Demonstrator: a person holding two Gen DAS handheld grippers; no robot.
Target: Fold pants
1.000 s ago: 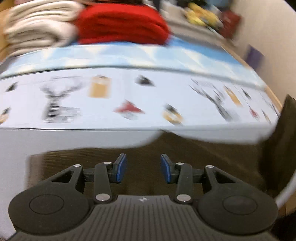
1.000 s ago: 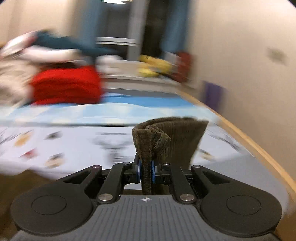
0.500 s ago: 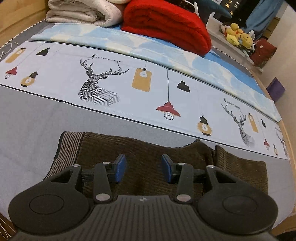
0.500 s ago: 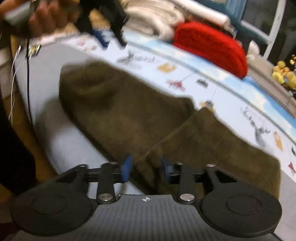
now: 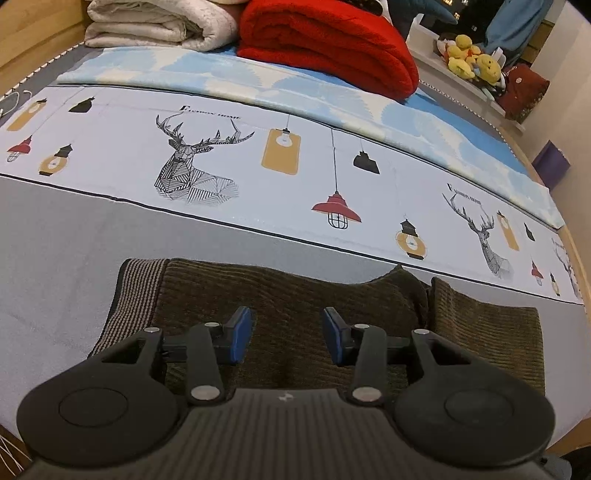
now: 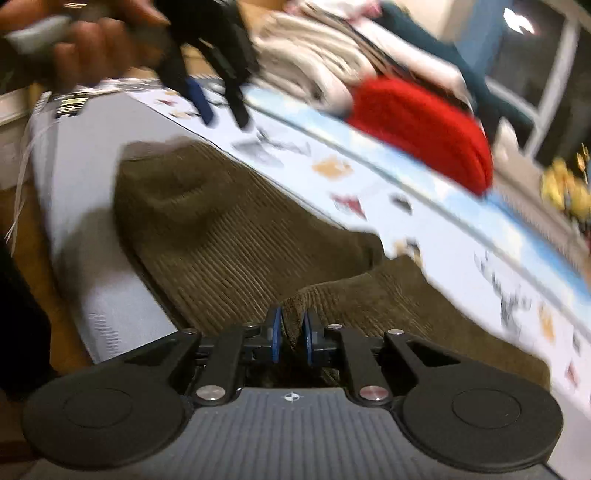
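Note:
Brown corduroy pants (image 5: 288, 291) lie folded on the grey part of the bed, their striped waistband (image 5: 136, 295) at the left end. My left gripper (image 5: 286, 334) hovers over the middle of them, open, with nothing between its blue pads. In the right wrist view the pants (image 6: 221, 236) stretch away to the upper left. My right gripper (image 6: 291, 338) is closing at their near edge, and a raised fold of corduroy sits pinched between its pads. The left gripper (image 6: 221, 107) shows there too, up at the far end, held in a person's hand (image 6: 85, 48).
A deer-and-lamp printed sheet (image 5: 192, 166) covers the bed behind the pants. A red blanket (image 5: 332, 40) and a folded white quilt (image 5: 159, 26) are stacked at the head. Yellow plush toys (image 5: 469, 59) sit on a shelf. The wooden bed frame (image 5: 576, 258) runs along the right.
The right gripper held a fold of the pants up in the air, came down and opened over the laid pants, and now has closed on their near edge. The left gripper settled over the pants, still open.

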